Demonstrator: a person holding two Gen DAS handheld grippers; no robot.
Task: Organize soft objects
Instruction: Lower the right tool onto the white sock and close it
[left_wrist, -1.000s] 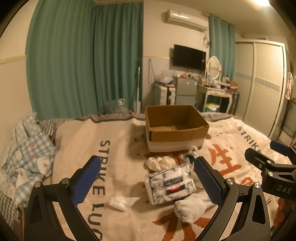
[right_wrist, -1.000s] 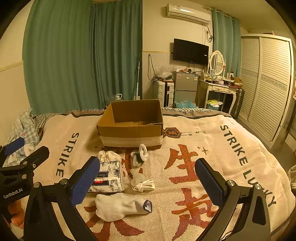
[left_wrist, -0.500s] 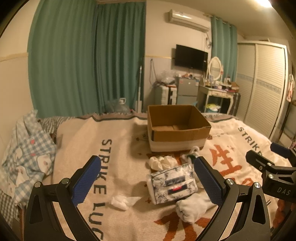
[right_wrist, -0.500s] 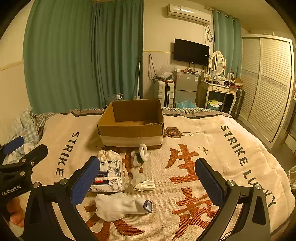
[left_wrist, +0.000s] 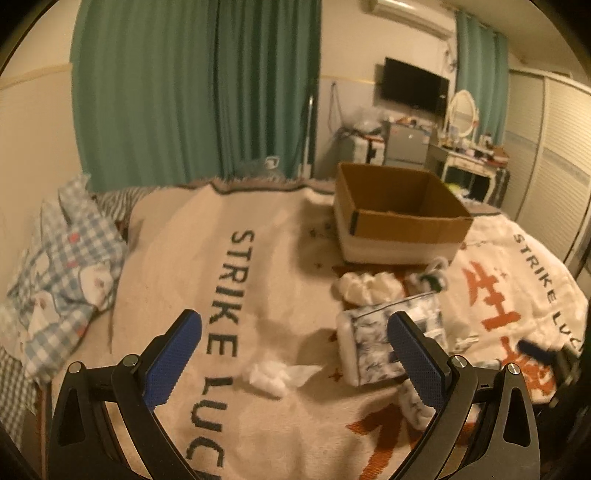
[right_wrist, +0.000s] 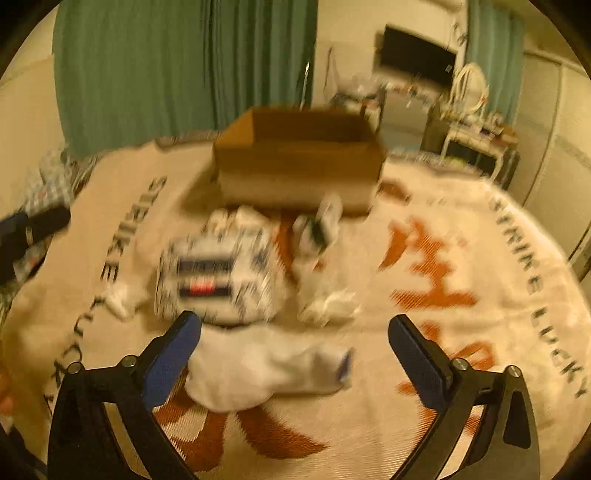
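An open cardboard box (left_wrist: 400, 225) (right_wrist: 299, 162) stands on the bed blanket. In front of it lie a floral tissue pack (left_wrist: 376, 343) (right_wrist: 218, 277), a white sock (right_wrist: 258, 365), a crumpled white tissue (left_wrist: 277, 374), a white cloth bundle (left_wrist: 367, 288) and a white-and-green soft ring toy (left_wrist: 432, 277) (right_wrist: 319, 229). My left gripper (left_wrist: 291, 350) is open and empty above the blanket, with the crumpled tissue between its fingers. My right gripper (right_wrist: 295, 354) is open and empty, low over the white sock. The right wrist view is blurred.
A cream blanket (left_wrist: 229, 258) with dark lettering and orange characters covers the bed. A blue checked pillow (left_wrist: 62, 273) lies at the left edge. Green curtains, a dresser and a wardrobe stand beyond the bed.
Both grippers have moved forward and down toward the objects. The left one has swung left toward the crumpled tissue; the right one has dropped close over the sock. Both stay open.
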